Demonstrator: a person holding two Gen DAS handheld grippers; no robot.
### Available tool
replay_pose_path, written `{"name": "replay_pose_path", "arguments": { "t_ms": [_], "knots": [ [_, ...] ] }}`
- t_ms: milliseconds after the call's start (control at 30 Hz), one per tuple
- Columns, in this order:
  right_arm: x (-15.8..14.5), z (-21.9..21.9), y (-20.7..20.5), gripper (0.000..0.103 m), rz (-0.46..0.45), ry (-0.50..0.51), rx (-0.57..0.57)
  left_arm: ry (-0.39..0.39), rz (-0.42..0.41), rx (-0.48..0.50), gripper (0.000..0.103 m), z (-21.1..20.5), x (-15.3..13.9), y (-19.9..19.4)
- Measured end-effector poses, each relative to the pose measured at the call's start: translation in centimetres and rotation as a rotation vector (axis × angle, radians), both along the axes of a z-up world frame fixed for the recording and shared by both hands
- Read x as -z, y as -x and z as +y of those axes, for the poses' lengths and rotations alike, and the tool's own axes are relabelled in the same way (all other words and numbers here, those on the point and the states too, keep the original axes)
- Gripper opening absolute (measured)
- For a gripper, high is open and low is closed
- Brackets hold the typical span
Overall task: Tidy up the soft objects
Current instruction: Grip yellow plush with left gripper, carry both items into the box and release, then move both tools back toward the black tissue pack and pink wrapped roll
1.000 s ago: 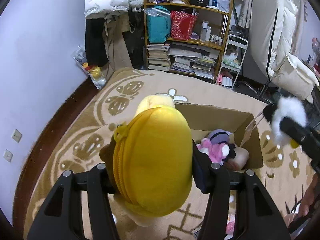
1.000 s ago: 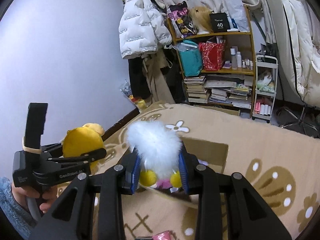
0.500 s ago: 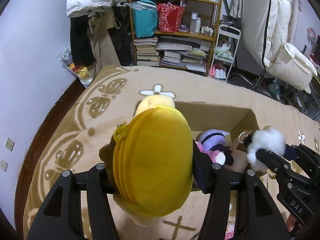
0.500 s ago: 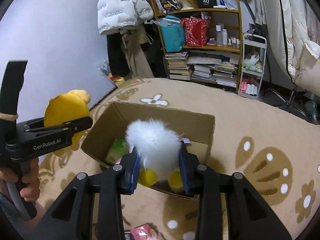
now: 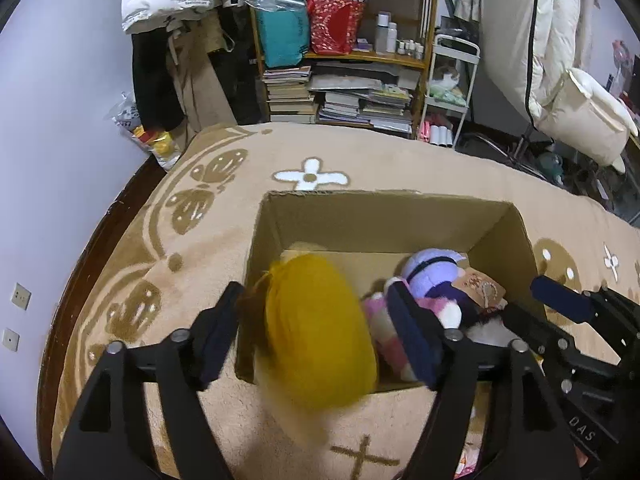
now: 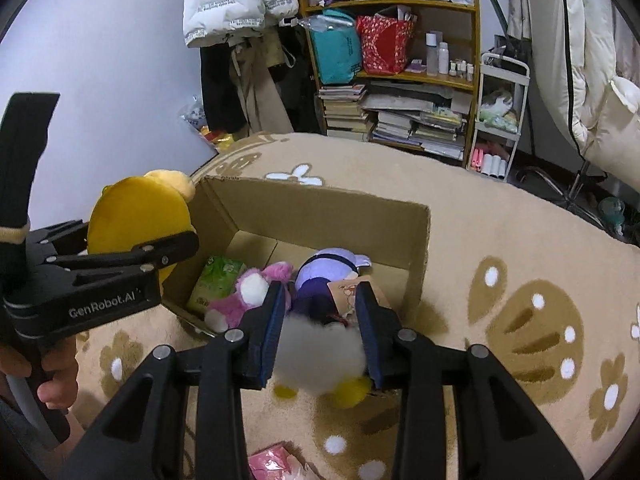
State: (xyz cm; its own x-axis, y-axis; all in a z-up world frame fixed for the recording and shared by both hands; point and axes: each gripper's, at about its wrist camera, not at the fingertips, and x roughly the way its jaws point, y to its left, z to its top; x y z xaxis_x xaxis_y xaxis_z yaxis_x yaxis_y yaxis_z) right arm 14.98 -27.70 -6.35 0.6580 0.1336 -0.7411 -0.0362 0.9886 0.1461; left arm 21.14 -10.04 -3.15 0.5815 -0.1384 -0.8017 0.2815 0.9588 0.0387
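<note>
An open cardboard box (image 5: 384, 216) (image 6: 320, 208) stands on the rug. It holds a purple plush (image 5: 434, 272) (image 6: 330, 266), a pink plush (image 6: 252, 288) (image 5: 384, 328) and a green pack (image 6: 216, 282). My left gripper (image 5: 316, 328) has its jaws spread wide; the yellow plush (image 5: 316, 336) (image 6: 138, 216) sits blurred between them over the box's near left edge, clear of both pads. My right gripper (image 6: 320, 328) is open too; the white fluffy plush (image 6: 320, 356) with yellow feet is blurred between its pads at the box's near right corner.
The beige patterned rug (image 5: 360, 160) covers the floor. A bookshelf (image 5: 344, 40) with bags and books, hanging coats (image 5: 176, 32) and a white cart (image 5: 448, 92) stand at the back. A pink packet (image 6: 276, 462) lies on the rug near me.
Both grippers moved down toward the box and opened. The yellow plush and the white plush, gripped before, now sit loose and blurred between the spread jaws.
</note>
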Motion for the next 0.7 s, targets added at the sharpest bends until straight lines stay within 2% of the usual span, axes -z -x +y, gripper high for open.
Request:
{"name": "replay_pose_path", "arguments": {
  "t_ms": [67, 233, 300, 400, 500, 600, 700],
  "knots": [
    [0.2, 0.1, -0.2, 0.041, 0.010, 0.003, -0.001, -0.008, -0.007, -0.007, 0.084, 0.3, -0.2, -0.1],
    [0.2, -0.1, 0.1, 0.066, 0.012, 0.009, -0.007, -0.024, 0.011, -0.012, 0.091, 0.9, -0.6, -0.4],
    [0.2, -0.1, 0.1, 0.072, 0.017, 0.011, -0.002, -0.028, 0.002, -0.023, 0.096, 1.3, -0.9, -0.2],
    [0.0, -0.6, 0.1, 0.081, 0.021, 0.004, 0.011, -0.015, 0.000, -0.022, 0.096, 1.8, -1.3, 0.4],
    [-0.4, -1.1, 0.5, 0.084, 0.015, -0.014, 0.021, -0.008, 0.002, -0.016, 0.096, 2.1, -1.9, 1.6],
    [-0.8, -1.3, 1.0, 0.090, 0.012, 0.005, 0.026, -0.019, -0.006, -0.023, 0.099, 2.3, -2.1, 3.0],
    [-1.1, -1.5, 1.8, 0.091, 0.003, 0.016, 0.022, -0.013, -0.001, -0.044, 0.101, 2.7, -2.2, 4.5]
  ]
}}
